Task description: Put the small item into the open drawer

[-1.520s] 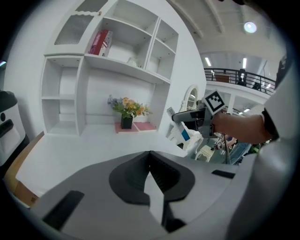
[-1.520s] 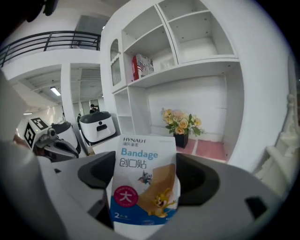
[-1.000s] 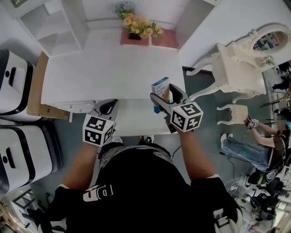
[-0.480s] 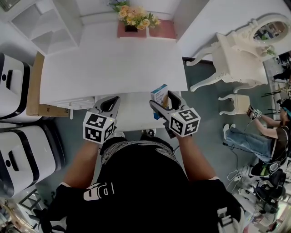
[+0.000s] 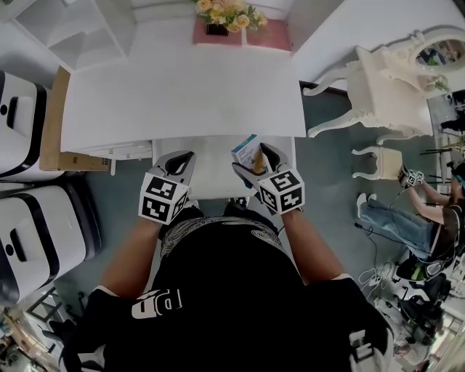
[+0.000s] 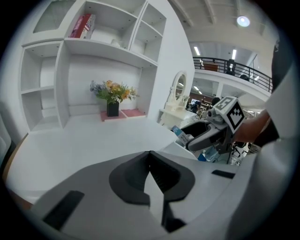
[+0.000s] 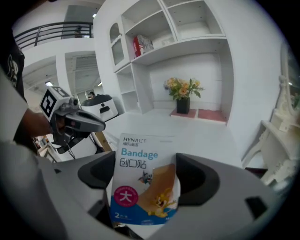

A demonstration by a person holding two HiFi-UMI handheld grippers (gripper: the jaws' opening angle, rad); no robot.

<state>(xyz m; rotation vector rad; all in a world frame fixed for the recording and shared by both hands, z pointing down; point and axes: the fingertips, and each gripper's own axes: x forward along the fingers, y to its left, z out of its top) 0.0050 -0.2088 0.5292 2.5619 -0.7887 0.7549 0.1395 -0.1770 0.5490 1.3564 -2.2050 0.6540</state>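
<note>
A white and blue bandage box (image 5: 245, 150) stands upright between the jaws of my right gripper (image 5: 251, 161), which is shut on it. In the right gripper view the box (image 7: 143, 183) fills the middle, printed face toward the camera. It hangs over the right part of the open white drawer (image 5: 207, 174), pulled out from the front of the white desk (image 5: 182, 102). My left gripper (image 5: 174, 166) hovers over the drawer's left part, shut, with nothing in it (image 6: 150, 157). The drawer's inside is mostly hidden.
A flower pot (image 5: 227, 14) on pink mats sits at the desk's back. White shelves (image 5: 65, 29) rise at the back left. A cardboard panel (image 5: 51, 123) and white machines (image 5: 29, 232) stand left. An ornate white dressing table (image 5: 392, 80) and a seated person (image 5: 407, 218) are right.
My right gripper has drawn the bandage box back from the desk's front edge to above the drawer. The left gripper has shifted slightly right and stays shut.
</note>
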